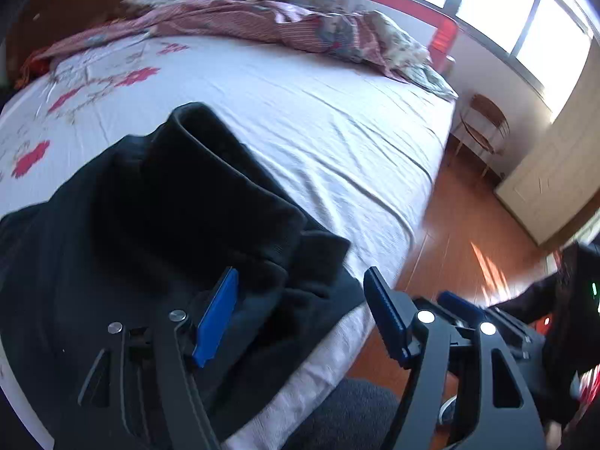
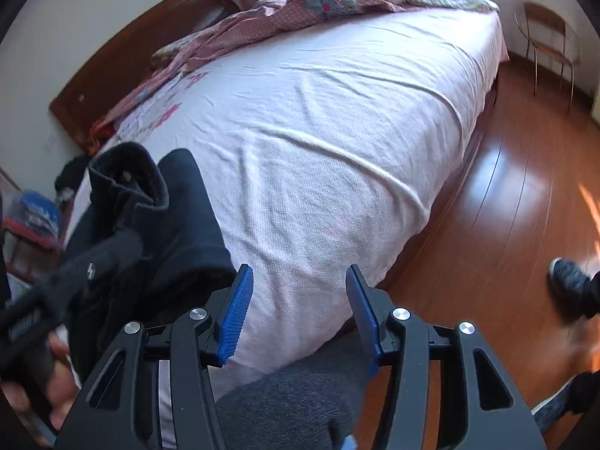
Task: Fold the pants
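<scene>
two grippers hung over the near edge of the bed. the black pants lay bunched on the bed's near left corner. the left gripper was spread wide above them, grasping nothing. the right gripper, right of the pants, was spread wide and empty too.

Black pants, thick and soft-looking, heaped in a loose bundle at the near left corner of the bed. Partly folded: one broad layer doubled over on top, its rounded fold edge running from far left toward near right. A ribbed band visible along the near right end of that upper layer. Lower layers spread beneath and spilling toward the near edge of the mattress. From the right wrist view, seen bunched, with a curled open hem raised at the far end.
</scene>
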`<move>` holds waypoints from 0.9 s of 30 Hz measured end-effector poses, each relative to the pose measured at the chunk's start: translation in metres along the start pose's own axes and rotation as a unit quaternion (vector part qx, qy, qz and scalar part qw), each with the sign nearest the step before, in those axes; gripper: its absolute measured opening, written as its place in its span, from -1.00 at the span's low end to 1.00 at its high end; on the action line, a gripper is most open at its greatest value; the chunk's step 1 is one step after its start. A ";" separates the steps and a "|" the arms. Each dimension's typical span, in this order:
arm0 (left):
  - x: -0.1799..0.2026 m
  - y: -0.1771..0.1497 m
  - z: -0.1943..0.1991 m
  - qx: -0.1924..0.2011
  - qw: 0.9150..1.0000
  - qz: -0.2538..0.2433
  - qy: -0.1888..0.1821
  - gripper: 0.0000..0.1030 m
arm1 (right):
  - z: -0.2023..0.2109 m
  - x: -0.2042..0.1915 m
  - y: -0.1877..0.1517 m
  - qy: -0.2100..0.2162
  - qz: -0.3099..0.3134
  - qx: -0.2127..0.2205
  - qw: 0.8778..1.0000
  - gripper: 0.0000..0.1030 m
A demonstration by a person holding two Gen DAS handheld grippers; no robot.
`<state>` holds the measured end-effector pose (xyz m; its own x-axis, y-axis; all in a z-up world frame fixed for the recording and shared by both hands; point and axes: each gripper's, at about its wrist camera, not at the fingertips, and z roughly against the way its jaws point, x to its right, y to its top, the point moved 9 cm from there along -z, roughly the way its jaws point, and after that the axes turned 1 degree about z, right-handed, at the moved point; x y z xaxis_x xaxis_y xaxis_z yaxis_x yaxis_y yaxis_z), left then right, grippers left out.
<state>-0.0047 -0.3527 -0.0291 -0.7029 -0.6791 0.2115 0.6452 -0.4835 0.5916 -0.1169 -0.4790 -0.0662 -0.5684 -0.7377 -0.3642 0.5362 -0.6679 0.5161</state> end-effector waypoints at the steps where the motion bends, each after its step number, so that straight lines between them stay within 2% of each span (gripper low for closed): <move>1: 0.007 -0.003 0.015 0.005 1.000 -0.015 -0.010 0.55 | 0.001 -0.001 0.001 0.013 -0.014 -0.001 1.000 -0.01; 2: 0.015 -0.005 0.034 0.010 0.999 -0.025 -0.026 0.71 | 0.002 -0.008 0.002 0.039 -0.022 -0.005 0.999 -0.01; 3: 0.016 -0.011 0.057 0.016 0.998 -0.033 -0.043 0.74 | 0.003 -0.017 0.003 0.068 -0.028 -0.010 0.997 -0.01; 5: 0.002 -0.026 0.099 0.030 0.997 -0.037 -0.053 0.87 | 0.005 -0.039 0.002 0.111 -0.039 -0.021 0.993 -0.01; 6: -0.006 -0.028 0.108 0.034 0.998 -0.032 -0.052 0.87 | 0.006 -0.052 0.002 0.132 -0.040 -0.023 0.990 -0.01; 8: -0.045 -0.047 0.125 0.040 0.999 0.000 -0.027 0.88 | 0.007 -0.072 0.006 0.142 -0.039 -0.019 0.989 -0.01; 10: -0.096 -0.065 0.134 0.032 0.997 0.064 -0.002 0.88 | 0.001 -0.088 0.007 0.155 -0.055 -0.025 0.986 -0.01; 12: -0.140 -0.080 0.146 0.034 0.991 0.130 0.028 0.88 | 0.001 -0.106 0.013 0.145 -0.035 -0.015 0.989 -0.01; 14: -0.171 -0.097 0.153 0.041 0.982 0.182 0.040 0.88 | 0.006 -0.128 0.024 0.127 -0.001 0.011 0.992 -0.01; 16: -0.190 -0.111 0.150 0.042 0.974 0.217 0.046 0.88 | 0.004 -0.147 0.033 0.105 0.026 0.017 0.994 -0.01; 18: -0.192 -0.124 0.140 0.043 0.971 0.232 0.039 0.88 | -0.008 -0.150 0.045 0.064 0.025 0.018 0.997 -0.01; 20: -0.190 -0.125 0.137 0.038 0.972 0.230 0.034 0.88 | -0.019 -0.163 0.053 0.065 0.052 0.017 0.996 -0.01; 21: -0.185 -0.122 0.132 0.040 0.973 0.226 0.031 0.88 | -0.025 -0.166 0.056 0.029 0.076 0.019 0.997 -0.01; 24: -0.179 -0.118 0.138 0.044 0.976 0.213 0.032 0.88 | -0.042 -0.187 0.054 -0.012 0.204 0.001 0.979 -0.01; 25: -0.177 -0.117 0.143 0.044 0.976 0.213 0.029 0.88 | -0.049 -0.196 0.050 0.005 0.235 -0.019 0.972 -0.01; 27: -0.178 -0.117 0.144 0.046 0.973 0.224 0.022 0.88 | -0.059 -0.195 0.045 0.005 0.269 -0.050 0.962 -0.01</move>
<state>0.0020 -0.0958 -0.0237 -0.3430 -0.8346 0.4311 0.8523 -0.0835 0.5164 0.0551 -0.3707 -0.0177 -0.1856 -0.9799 -0.0734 0.8089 -0.1948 0.5548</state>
